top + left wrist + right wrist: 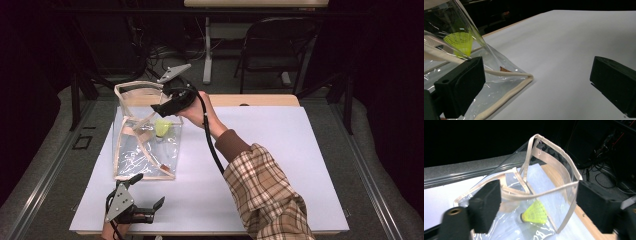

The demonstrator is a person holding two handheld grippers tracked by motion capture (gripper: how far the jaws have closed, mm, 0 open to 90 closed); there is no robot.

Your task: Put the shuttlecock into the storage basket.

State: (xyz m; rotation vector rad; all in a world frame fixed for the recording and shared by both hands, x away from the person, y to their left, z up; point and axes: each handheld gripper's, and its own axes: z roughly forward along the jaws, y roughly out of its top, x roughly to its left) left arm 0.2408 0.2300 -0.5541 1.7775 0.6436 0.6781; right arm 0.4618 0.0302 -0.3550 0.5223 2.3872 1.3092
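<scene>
High view: a clear plastic bag (145, 137) with cream trim is standing open on the white table (280, 165), with a yellow shuttlecock (162, 128) lying inside it.
Right gripper (161, 107): hovering at the bag's mouth, jaws spread wide with nothing between them.
Left gripper (147, 192): resting near the table's front edge just beside the bag's lower corner, jaws spread and gripping nothing.
Step in hand: it looks as if the shuttlecock is being left in the bag; the right gripper is best drawn straight back, clear of the cream handles (541, 157), so the bag is not tipping.
Shuttlecock direction: in the right gripper view the shuttlecock (535, 214) is lying on its side, long axis roughly level, dark cork pointing left, skirt flaring right.
</scene>
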